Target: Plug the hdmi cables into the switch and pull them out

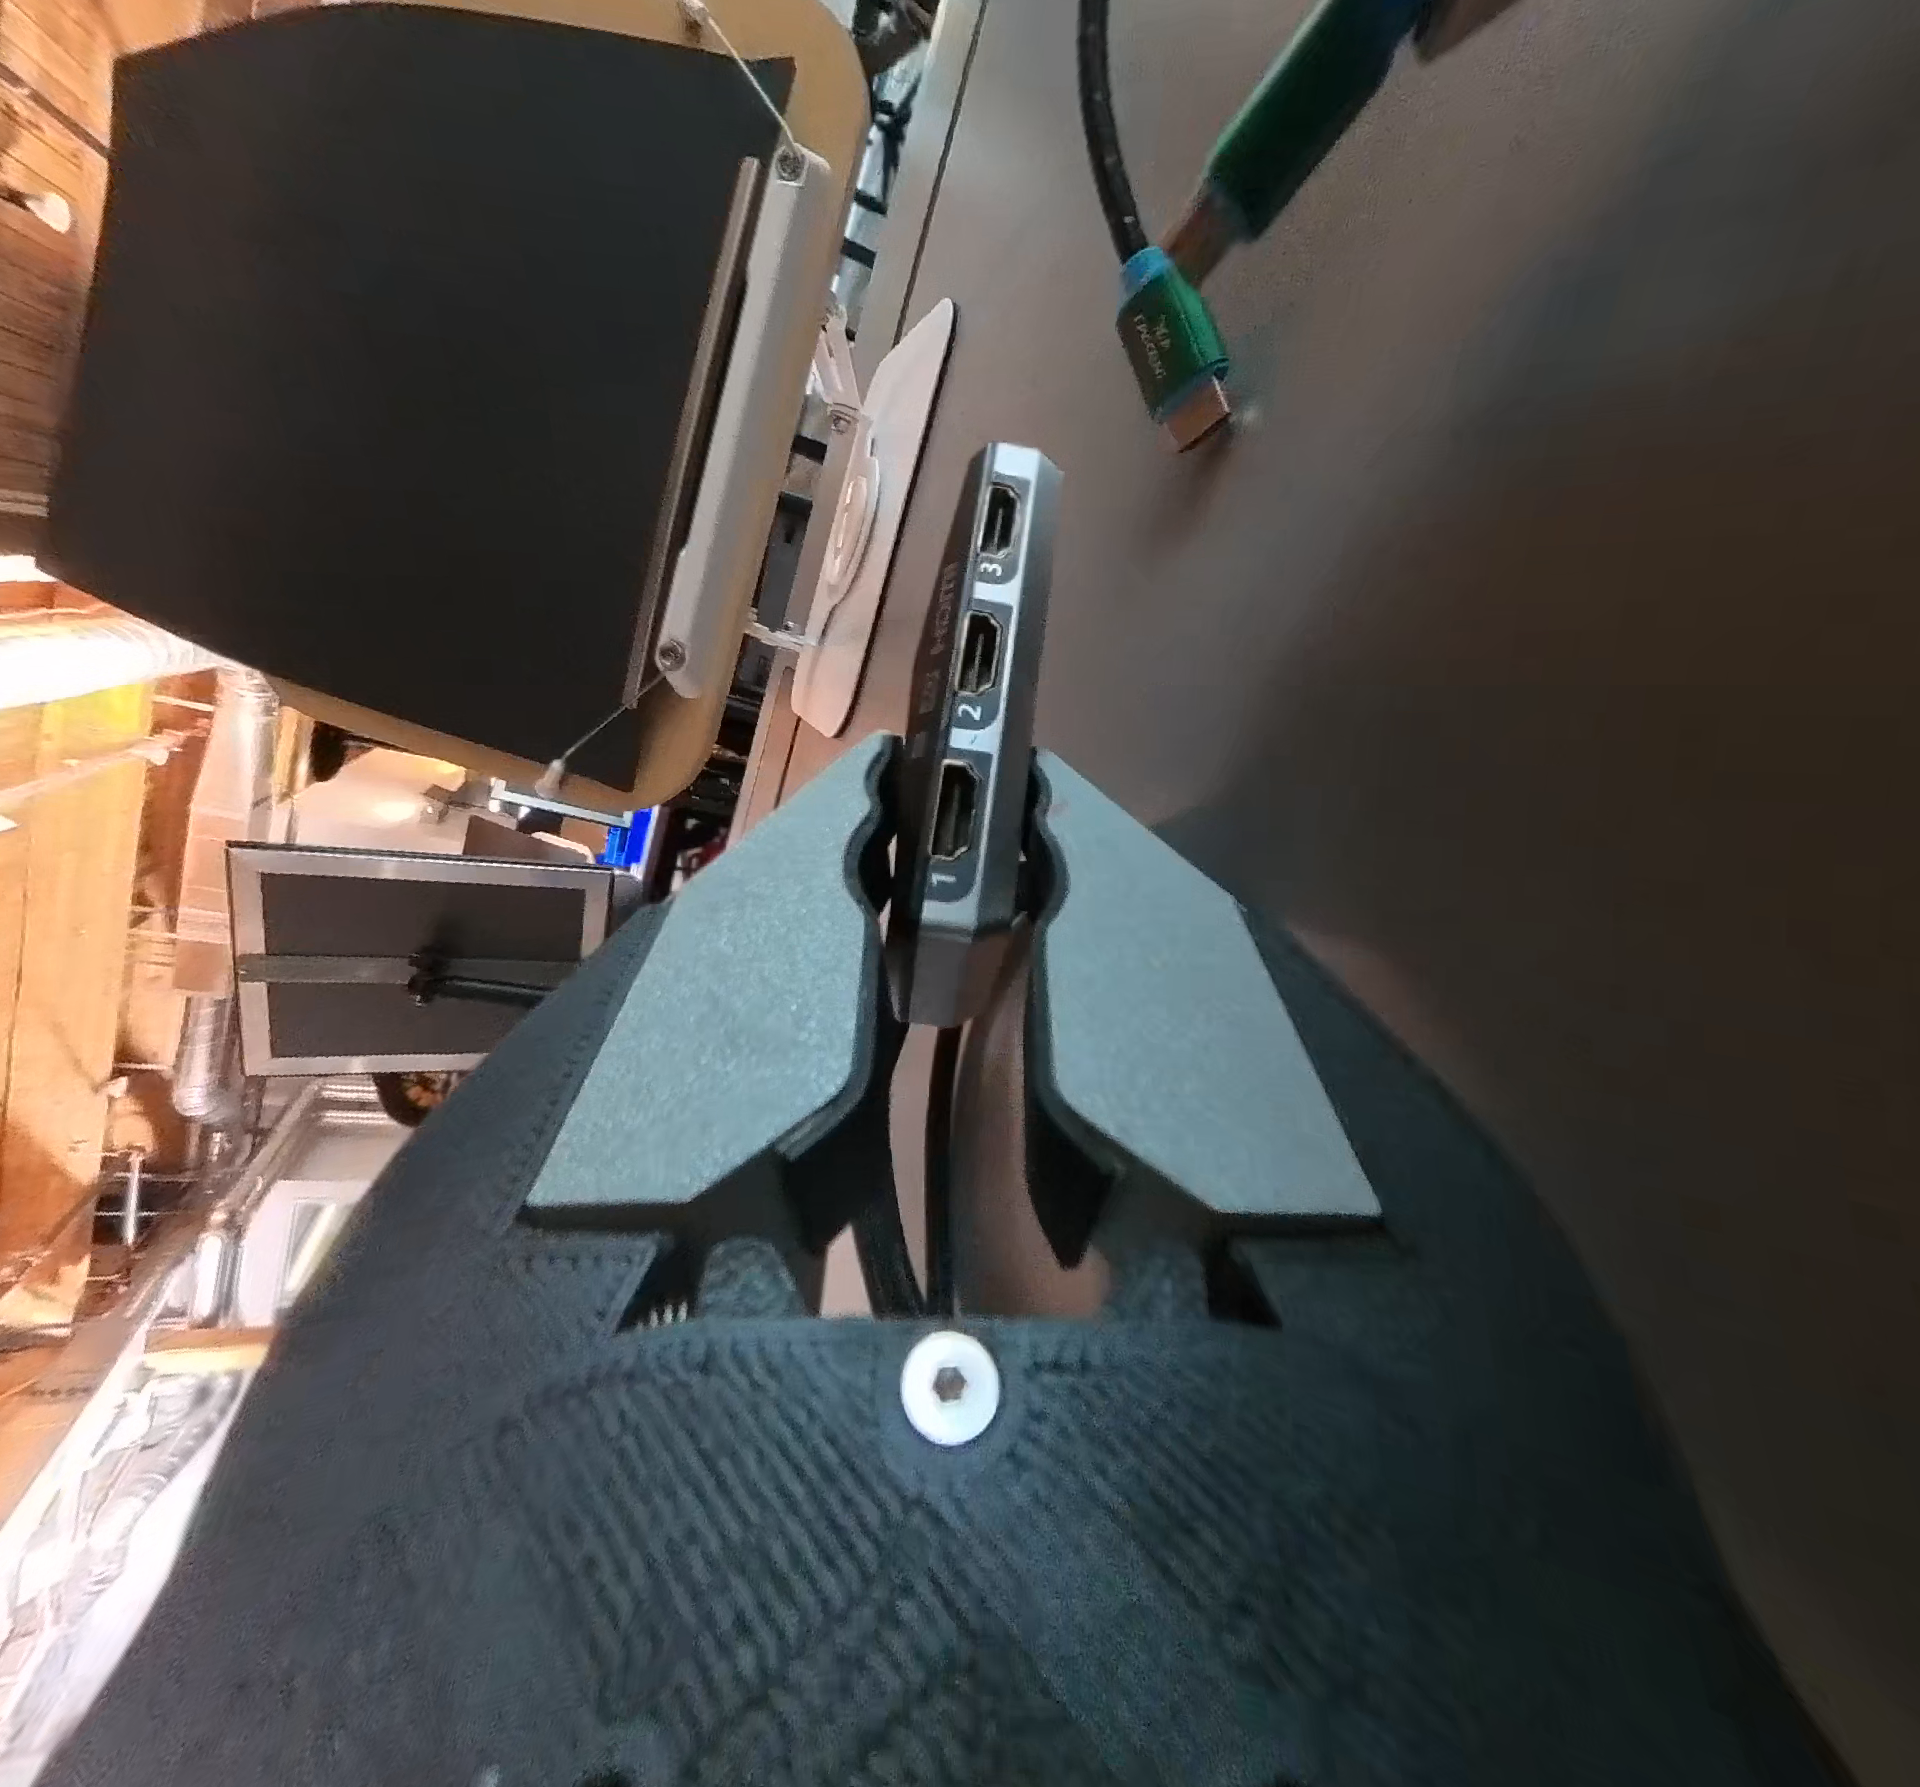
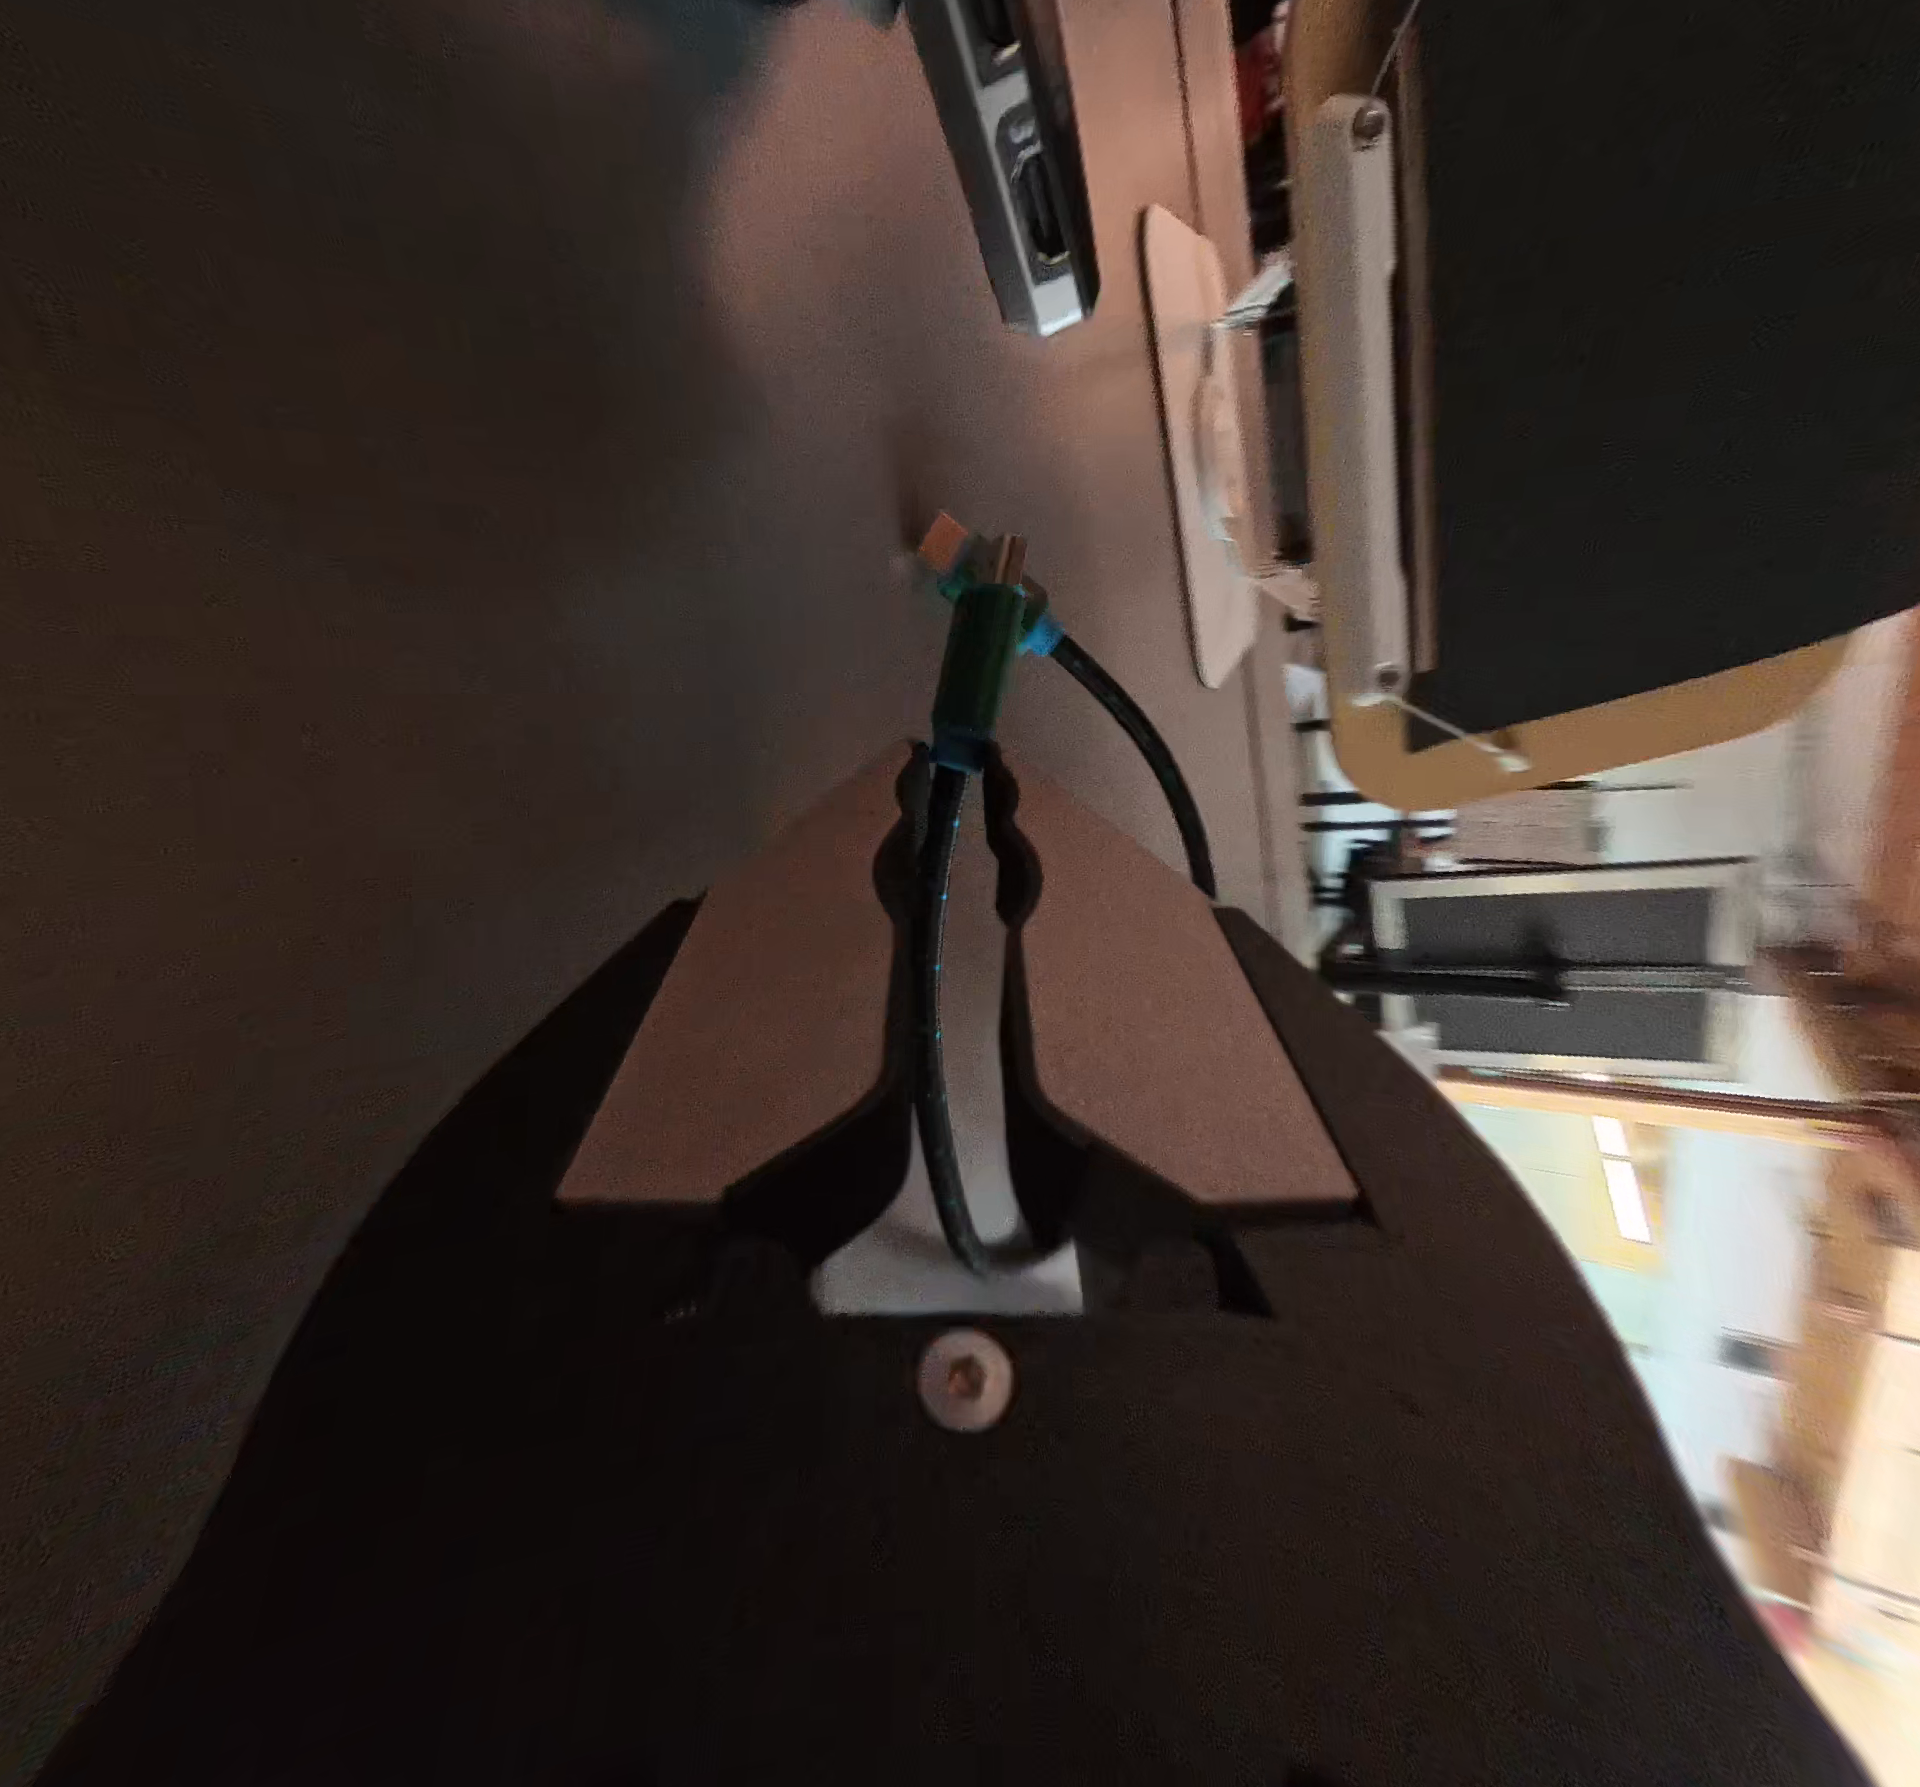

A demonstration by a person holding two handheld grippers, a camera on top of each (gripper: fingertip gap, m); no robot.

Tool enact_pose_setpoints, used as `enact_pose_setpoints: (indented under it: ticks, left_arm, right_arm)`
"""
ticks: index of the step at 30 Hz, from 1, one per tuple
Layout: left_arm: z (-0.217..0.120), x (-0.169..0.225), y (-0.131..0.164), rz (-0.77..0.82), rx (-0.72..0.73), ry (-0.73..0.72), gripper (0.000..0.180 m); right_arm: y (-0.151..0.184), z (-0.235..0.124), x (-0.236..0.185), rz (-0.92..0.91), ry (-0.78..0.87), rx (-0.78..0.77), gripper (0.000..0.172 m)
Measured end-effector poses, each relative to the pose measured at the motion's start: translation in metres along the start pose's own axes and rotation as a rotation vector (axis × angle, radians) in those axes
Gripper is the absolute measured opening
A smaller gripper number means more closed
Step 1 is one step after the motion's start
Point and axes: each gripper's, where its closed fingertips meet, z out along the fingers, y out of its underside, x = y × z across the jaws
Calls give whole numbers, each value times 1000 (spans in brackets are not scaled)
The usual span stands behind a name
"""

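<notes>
Dark brown tabletop [image 1: 1558,802] at right; chair [image 1: 416,366] upper left, blurred shelving behind. Left gripper [image 1: 961,833] clamping switch [image 1: 987,698]; right gripper [image 2: 961,802] pinching cable [image 2: 940,864].

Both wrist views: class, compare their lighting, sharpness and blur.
Left wrist view: evenly lit, switch ports sharp, the upper green plug motion-blurred. Right wrist view: dim, the tool nearly silhouetted, green plug soft, right-edge background overexposed and smeared.
</notes>
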Motion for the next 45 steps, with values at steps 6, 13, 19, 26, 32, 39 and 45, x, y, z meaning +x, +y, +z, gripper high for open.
enact_pose_setpoints:
  ticks: [6,13,19,26,32,39,45]
  left_arm:
    - [2,4,1,-4,-28,5,20]
    - [2,3,1,-34,-24,11,20]
    - [2,3,1,-40,-22,13,20]
    - [2,2,1,-80,-12,21,20]
    - [2,1,2,-114,1,28,21]
    - [2,2,2,-112,1,30,21]
    - [2,2,2,-108,1,30,21]
  right_arm:
    - [7,0,-9,-30,4,4,6]
    - [4,-3,-8,-20,-2,18,6]
    - [-2,-7,-9,-45,8,37,6]
    - [-17,-17,-25,-33,-88,142,6]
    - [-15,-26,-39,362,-490,195,22]
    - [-12,-36,-35,851,-876,148,26]
    - [-13,-29,-35,1078,-1058,79,25]
